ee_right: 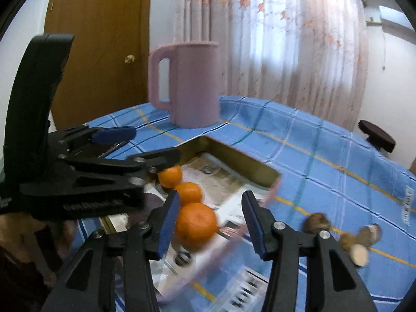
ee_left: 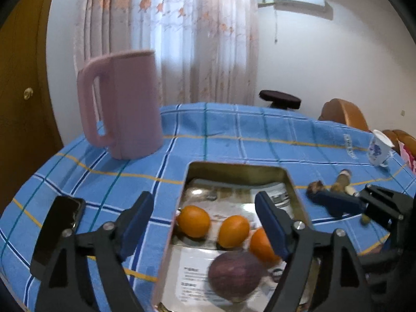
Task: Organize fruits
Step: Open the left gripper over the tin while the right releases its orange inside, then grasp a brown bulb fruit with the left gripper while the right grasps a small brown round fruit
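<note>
purple fruit (ee_left: 235, 277) blurred; tray's (ee_left: 291, 179) near edge cut off.

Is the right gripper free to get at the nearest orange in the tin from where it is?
Probably yes. The right gripper is open with the nearest orange just ahead, by its left finger, in the tin. The left gripper sits further left, seemingly clear.

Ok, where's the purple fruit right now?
Left wrist view: purple fruit lies in the metal tray, nearest the camera, just below three oranges.

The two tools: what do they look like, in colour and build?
Both match. The left tool and the right tool have black angular linkage arms with silver pivot screws and flat blue pads on the fingers. No cables show; lettering on the left tool's body is too blurred to read.
</note>
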Motion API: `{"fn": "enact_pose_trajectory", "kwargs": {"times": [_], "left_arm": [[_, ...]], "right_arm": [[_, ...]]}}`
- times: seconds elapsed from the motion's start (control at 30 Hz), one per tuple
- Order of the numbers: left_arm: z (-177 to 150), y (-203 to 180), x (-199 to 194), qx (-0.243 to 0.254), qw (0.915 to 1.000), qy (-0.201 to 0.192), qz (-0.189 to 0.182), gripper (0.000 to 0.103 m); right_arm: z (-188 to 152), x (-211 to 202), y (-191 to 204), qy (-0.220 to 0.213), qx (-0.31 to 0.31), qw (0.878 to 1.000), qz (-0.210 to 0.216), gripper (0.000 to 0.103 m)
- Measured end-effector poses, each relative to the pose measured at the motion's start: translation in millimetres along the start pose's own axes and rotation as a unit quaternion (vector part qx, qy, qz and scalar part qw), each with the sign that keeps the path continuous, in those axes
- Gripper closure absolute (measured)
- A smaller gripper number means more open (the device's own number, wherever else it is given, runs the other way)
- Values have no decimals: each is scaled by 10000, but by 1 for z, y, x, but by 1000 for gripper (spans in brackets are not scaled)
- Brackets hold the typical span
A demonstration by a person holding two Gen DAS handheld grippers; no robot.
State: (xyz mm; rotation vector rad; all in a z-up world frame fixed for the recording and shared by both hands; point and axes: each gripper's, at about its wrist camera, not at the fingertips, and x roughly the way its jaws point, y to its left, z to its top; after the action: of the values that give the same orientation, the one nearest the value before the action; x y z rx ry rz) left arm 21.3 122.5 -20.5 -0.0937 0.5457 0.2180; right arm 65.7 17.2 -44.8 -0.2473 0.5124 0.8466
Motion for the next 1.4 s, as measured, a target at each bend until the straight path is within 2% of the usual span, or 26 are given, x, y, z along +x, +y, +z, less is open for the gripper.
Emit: {"fn": "enact_pose_trajectory", "kwargs": {"times": [0.1, 0.17, 0.27, 0.37, 0.57, 0.67, 0.83, 1.0, 1.07, 1.13, 1.2, 1.27, 1.4], "left_arm": [[3, -22, -9, 158, 9995, -63, -263, 21], [3, -38, -11, 279, 9987, -71, -414, 21], [2, -75, -9, 507, 9949, 83, -866, 21], [-1, -108, 0, 693, 9907, 276, -1141, 21], [-13, -153, 19, 1053, 9848, 591, -1249, 21], [-18, -162, 28, 1190, 9828, 735, -1204, 21], [-20, -168, 38, 1291, 9800, 913, -1211, 21], [-21, -171, 45, 1228, 9789, 1064, -1243, 23], [-20, -175, 46, 1248, 9787, 1043, -1249, 25], [-20, -182, 51, 1293, 9768, 1099, -1303, 26], [-21, -185, 63, 1256, 9742, 1314, -1335, 41], [-23, -187, 72, 1204, 9720, 1480, -1369, 49], [-22, -186, 84, 1108, 9694, 1650, -1442, 50]], "right_arm": [[-8, -24, -25, -57, 169, 9995, -269, 51], [-17, -39, -47, 16, 343, 9971, -674, 51], [-37, -56, -82, 208, 622, 9906, -1200, 52], [-55, -61, -112, 502, 1031, 9825, -1467, 52], [-73, -50, -135, 1026, 1256, 9769, -1391, 52], [-76, -43, -135, 1209, 1260, 9770, -1223, 63], [-82, -31, -140, 1443, 1316, 9761, -951, 74], [-82, -37, -137, 1313, 1278, 9773, -1062, 74], [-82, -44, -143, 1159, 1420, 9747, -1275, 74], [-83, -50, -150, 1071, 1620, 9721, -1316, 74], [-84, -54, -156, 989, 1793, 9698, -1326, 74], [-83, -57, -157, 939, 1823, 9693, -1355, 74], [-83, -57, -155, 940, 1763, 9702, -1371, 74]]}}
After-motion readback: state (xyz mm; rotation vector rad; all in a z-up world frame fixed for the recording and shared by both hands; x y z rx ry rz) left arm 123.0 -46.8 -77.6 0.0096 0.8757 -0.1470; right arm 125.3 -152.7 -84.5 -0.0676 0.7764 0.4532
